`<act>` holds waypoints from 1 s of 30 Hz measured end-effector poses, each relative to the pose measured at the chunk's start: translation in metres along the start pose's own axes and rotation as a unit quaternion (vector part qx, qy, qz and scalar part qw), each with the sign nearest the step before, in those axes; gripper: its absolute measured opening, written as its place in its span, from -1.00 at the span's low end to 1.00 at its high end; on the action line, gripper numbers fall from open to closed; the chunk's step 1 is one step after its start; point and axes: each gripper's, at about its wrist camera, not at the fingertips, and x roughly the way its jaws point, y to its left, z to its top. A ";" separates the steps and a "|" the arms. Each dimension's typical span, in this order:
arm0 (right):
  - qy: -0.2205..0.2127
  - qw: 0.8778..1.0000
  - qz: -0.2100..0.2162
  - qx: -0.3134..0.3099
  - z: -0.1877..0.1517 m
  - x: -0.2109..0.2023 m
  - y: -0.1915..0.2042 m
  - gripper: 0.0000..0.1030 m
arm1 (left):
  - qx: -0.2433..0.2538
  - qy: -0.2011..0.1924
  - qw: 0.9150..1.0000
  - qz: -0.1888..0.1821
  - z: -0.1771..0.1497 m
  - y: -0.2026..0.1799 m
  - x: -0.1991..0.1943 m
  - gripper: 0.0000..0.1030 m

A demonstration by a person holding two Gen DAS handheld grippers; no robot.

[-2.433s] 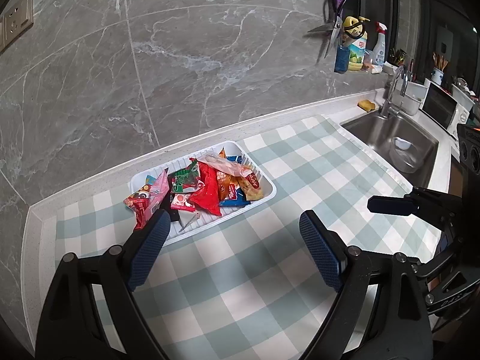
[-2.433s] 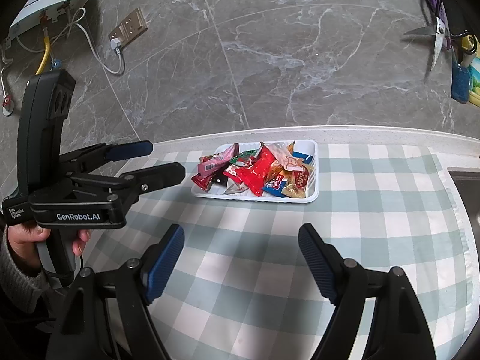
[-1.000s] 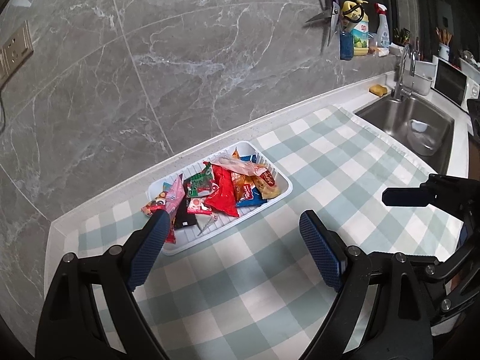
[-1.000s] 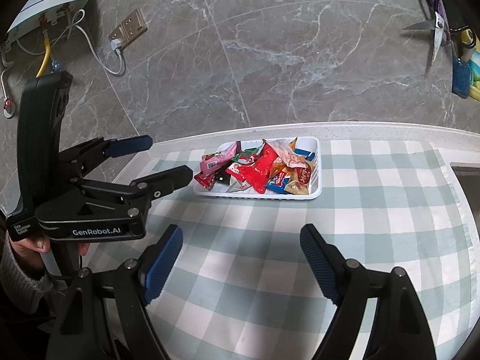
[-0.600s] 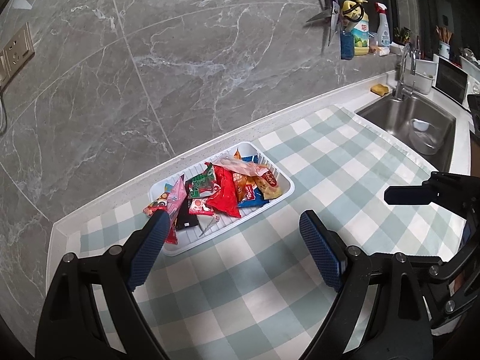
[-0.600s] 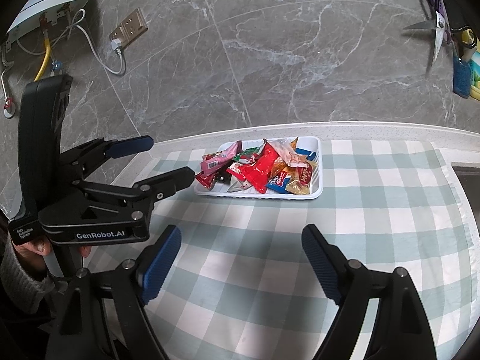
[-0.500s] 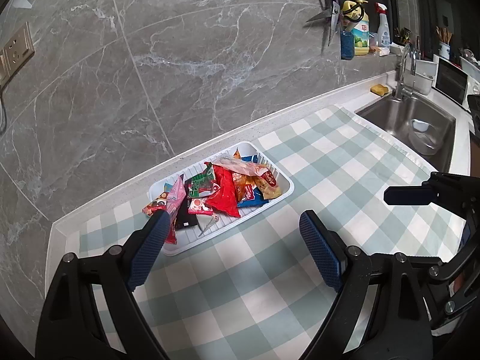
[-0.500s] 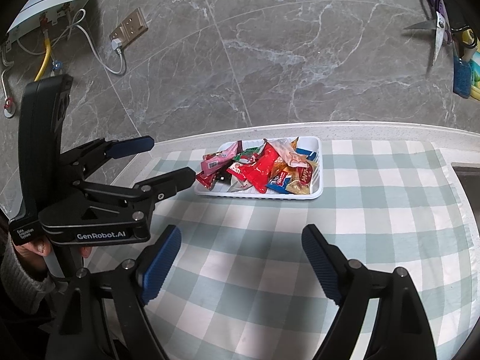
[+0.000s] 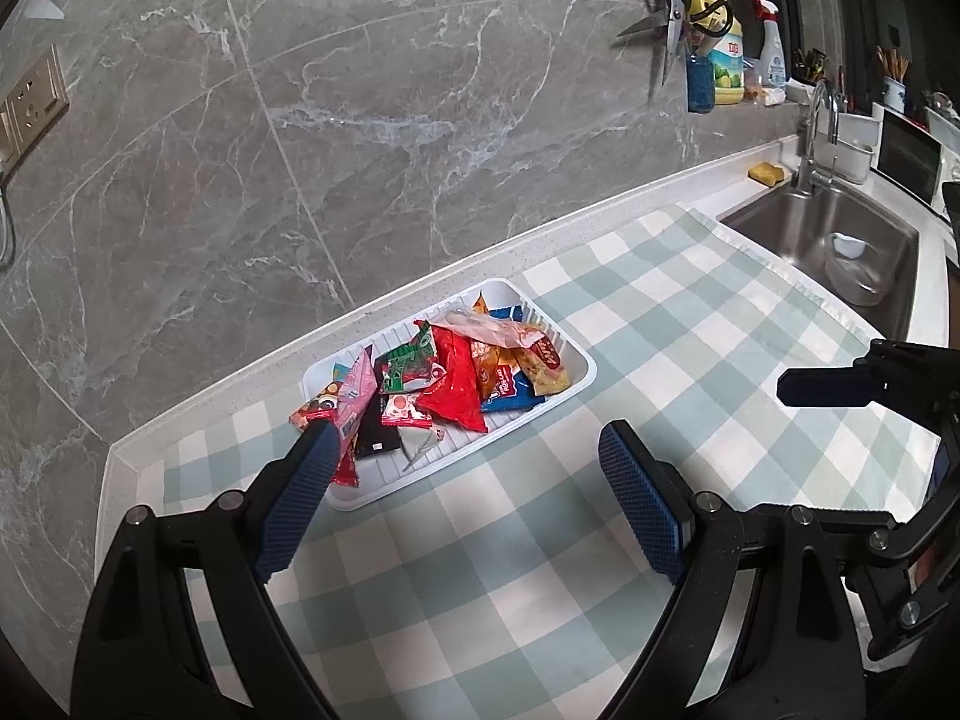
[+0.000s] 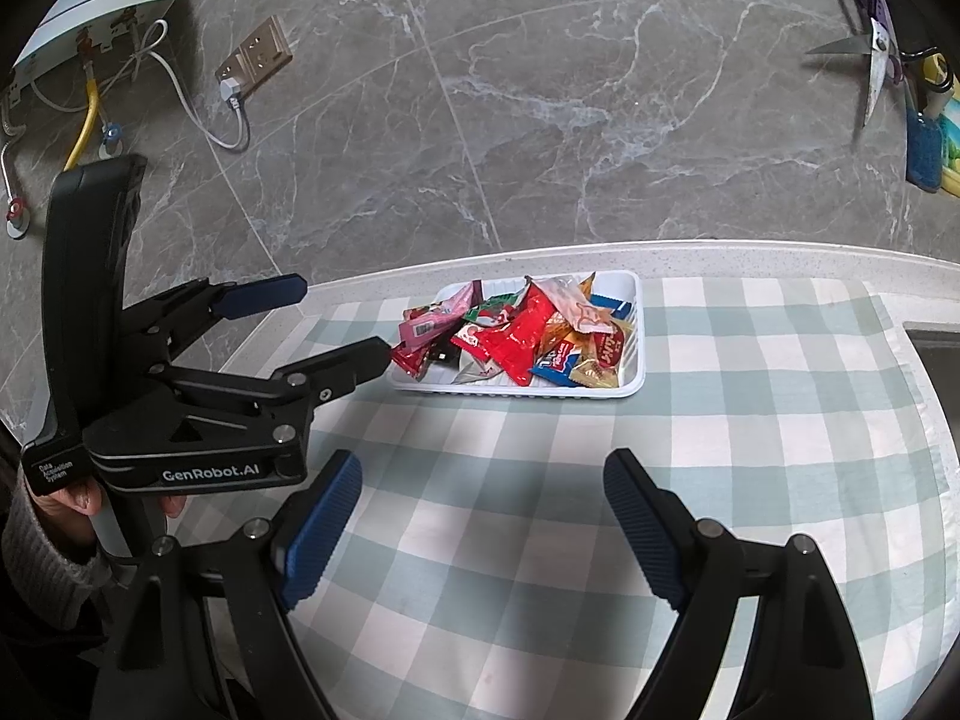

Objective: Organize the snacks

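A white ribbed tray (image 9: pixel 579 360) (image 10: pixel 637 336) sits near the back edge of the checked cloth, heaped with several snack packets; a red packet (image 9: pixel 453 381) (image 10: pixel 519 333) lies on top in the middle. My left gripper (image 9: pixel 465 468) hovers open just in front of the tray, nothing between its blue pads. It also shows at the left of the right wrist view, left gripper (image 10: pixel 336 324), its tips beside the tray's left end. My right gripper (image 10: pixel 483 501) stands open over bare cloth, well short of the tray.
A green and white checked cloth (image 9: pixel 540 600) covers the counter below a grey marble wall. A steel sink (image 9: pixel 840 252) with a tap lies to the right, with bottles and hanging scissors (image 9: pixel 663 24) beyond. A person's hand (image 10: pixel 66 504) in a grey sleeve holds the left gripper.
Since the oldest frames the left wrist view has shifted slightly, the tray sitting a little further right. Over the last second nothing has visibly moved.
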 end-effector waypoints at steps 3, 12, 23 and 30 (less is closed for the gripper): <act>0.001 1.000 0.000 0.001 0.000 0.000 0.001 0.65 | -0.002 0.002 1.000 0.000 0.000 0.000 0.001 0.71; 0.003 1.000 0.000 0.003 0.000 0.000 0.001 0.65 | 0.000 0.005 1.000 0.003 0.000 -0.003 0.004 0.71; 0.007 1.000 -0.002 0.004 0.001 0.002 0.002 0.65 | -0.001 0.003 1.000 0.001 0.001 -0.004 0.006 0.71; 0.008 1.000 -0.002 0.005 0.001 0.002 0.002 0.65 | 0.001 -0.005 1.000 -0.003 0.004 -0.006 0.008 0.71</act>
